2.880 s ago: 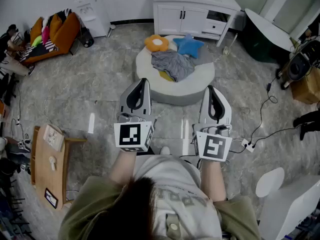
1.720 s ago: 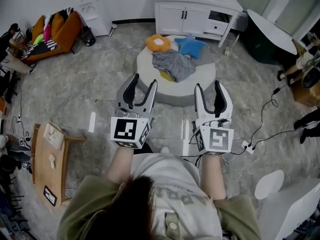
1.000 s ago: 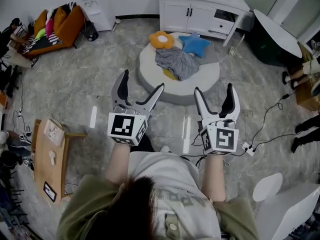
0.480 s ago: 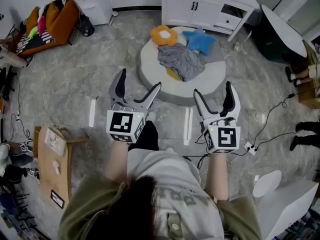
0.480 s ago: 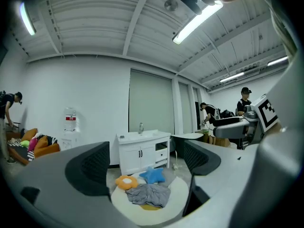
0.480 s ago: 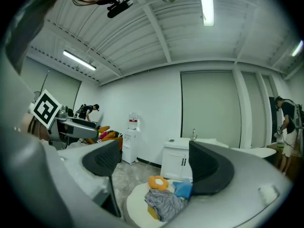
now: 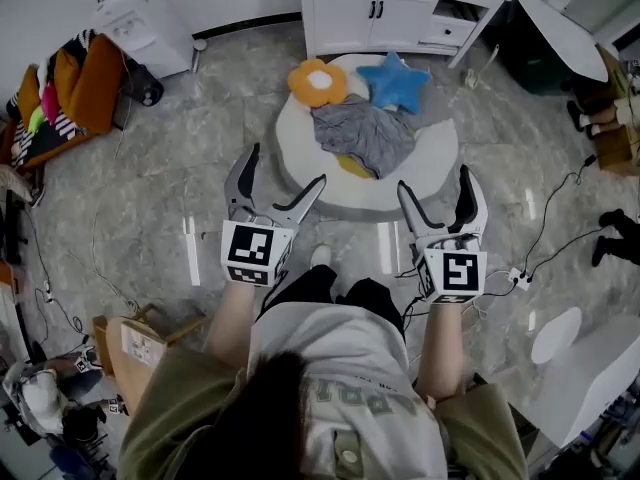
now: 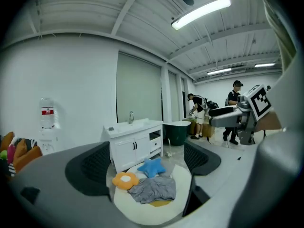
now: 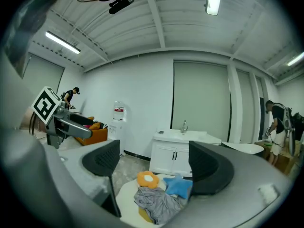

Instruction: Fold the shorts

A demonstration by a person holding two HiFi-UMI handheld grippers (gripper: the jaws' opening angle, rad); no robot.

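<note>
Both pairs of jaws wide apart, nothing between them

The left gripper (image 7: 286, 165) and right gripper (image 7: 435, 178) hover side by side over the floor, just near of a round white pouf (image 7: 300, 158). The crumpled grey shorts (image 7: 365, 133) lie on the pouf. At its far edge are an orange flower cushion (image 7: 318, 81) and a blue star cushion (image 7: 400, 78), with a white cabinet (image 7: 400, 13) beyond.

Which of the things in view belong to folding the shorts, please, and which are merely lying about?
For the job: grey shorts, crumpled on the round white platform; left gripper and right gripper, both open and empty.
Lying about: orange flower cushion, blue star cushion, white vanity cabinet.
</note>
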